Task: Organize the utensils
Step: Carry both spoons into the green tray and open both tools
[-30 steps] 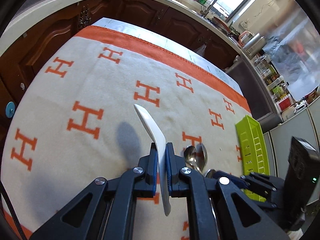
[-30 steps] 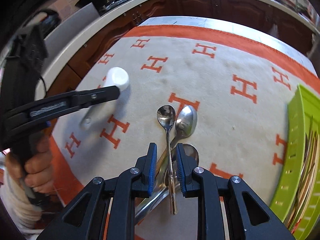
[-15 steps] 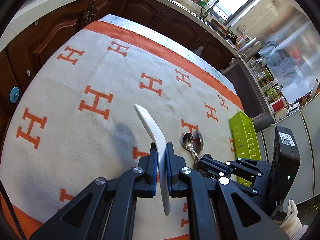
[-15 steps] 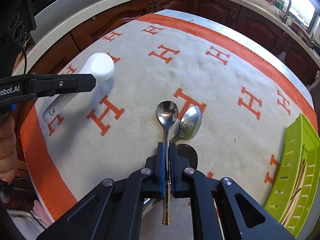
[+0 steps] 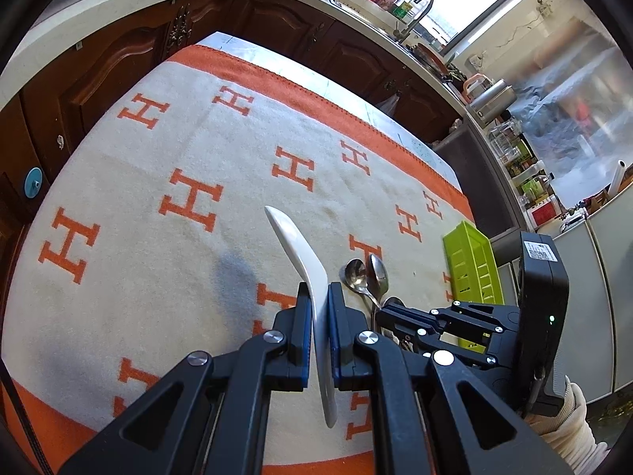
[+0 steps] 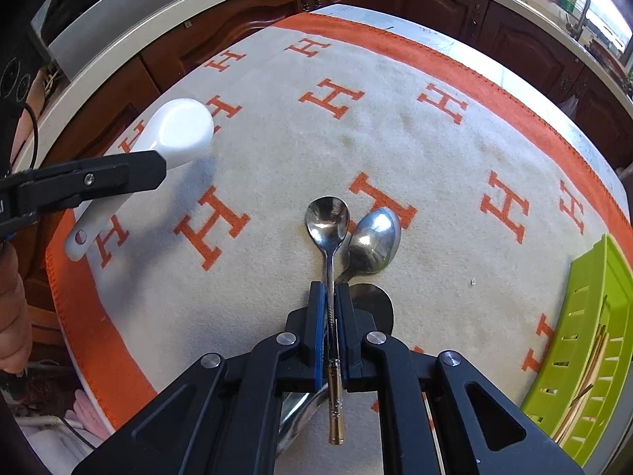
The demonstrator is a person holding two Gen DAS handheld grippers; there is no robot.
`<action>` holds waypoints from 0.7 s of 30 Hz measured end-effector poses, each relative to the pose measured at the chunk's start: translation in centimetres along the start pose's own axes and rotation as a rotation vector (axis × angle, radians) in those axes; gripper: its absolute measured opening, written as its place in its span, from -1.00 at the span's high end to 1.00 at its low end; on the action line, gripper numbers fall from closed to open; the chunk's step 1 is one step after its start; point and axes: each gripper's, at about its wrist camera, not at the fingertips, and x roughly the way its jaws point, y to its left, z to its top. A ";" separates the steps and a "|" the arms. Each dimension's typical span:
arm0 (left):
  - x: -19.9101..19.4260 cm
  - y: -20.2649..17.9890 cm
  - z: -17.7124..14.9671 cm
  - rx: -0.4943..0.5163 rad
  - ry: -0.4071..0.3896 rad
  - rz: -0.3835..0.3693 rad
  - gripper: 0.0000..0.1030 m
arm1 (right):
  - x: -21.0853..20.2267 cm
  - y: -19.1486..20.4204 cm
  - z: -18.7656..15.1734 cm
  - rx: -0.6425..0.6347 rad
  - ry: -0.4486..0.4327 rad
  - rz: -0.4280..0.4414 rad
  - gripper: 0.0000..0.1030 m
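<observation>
Kitchen cabinets of dark wood stand around a table that is covered with a cream blanket (image 5: 166,261) with orange H letters and an orange border.

From the left wrist view, the left gripper (image 5: 316,328) is closed on the handle of a white spoon (image 5: 300,253), which points up and away, clear of the blanket. To its right lie metal spoons (image 5: 366,277) close together, and the right gripper (image 5: 385,314) comes down over their handles. Beyond them, near the table edge, stands a green tray (image 5: 470,261); its inside is not visible from here. I judge that the white spoon is held rather far from its bowl, so it could turn between the pads if the hand tilts quickly.

From the right wrist view, the right gripper (image 6: 330,328) is closed on the thin handle of a small spoon (image 6: 327,221), whose bowl still seems to rest on the blanket. A second spoon (image 6: 374,241) lies just beside it, touching or nearly touching, and another metal piece (image 6: 372,304) lies under the fingers. If the small spoon is lifted, I think it may drag or push these neighbours, and the smooth narrow handle may slip or swing. The two grippers are also near, so they could knock together on the way to the tray. The tray (image 6: 589,316), at the right, has slotted walls and already holds some thin wooden sticks (image 6: 589,376), probably chopsticks. The white spoon (image 6: 174,134) is seen at the left, in the left gripper (image 6: 158,172).
</observation>
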 end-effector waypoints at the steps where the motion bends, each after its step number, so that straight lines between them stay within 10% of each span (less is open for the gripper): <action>1: -0.1 -0.1 0.0 0.001 -0.001 0.000 0.90 | 0.0 -0.2 -0.1 0.020 -0.002 0.005 0.93; 21: -2.6 -5.9 -1.2 0.113 -0.014 -0.043 0.90 | -8.8 -5.6 -6.6 0.406 -0.232 0.345 0.94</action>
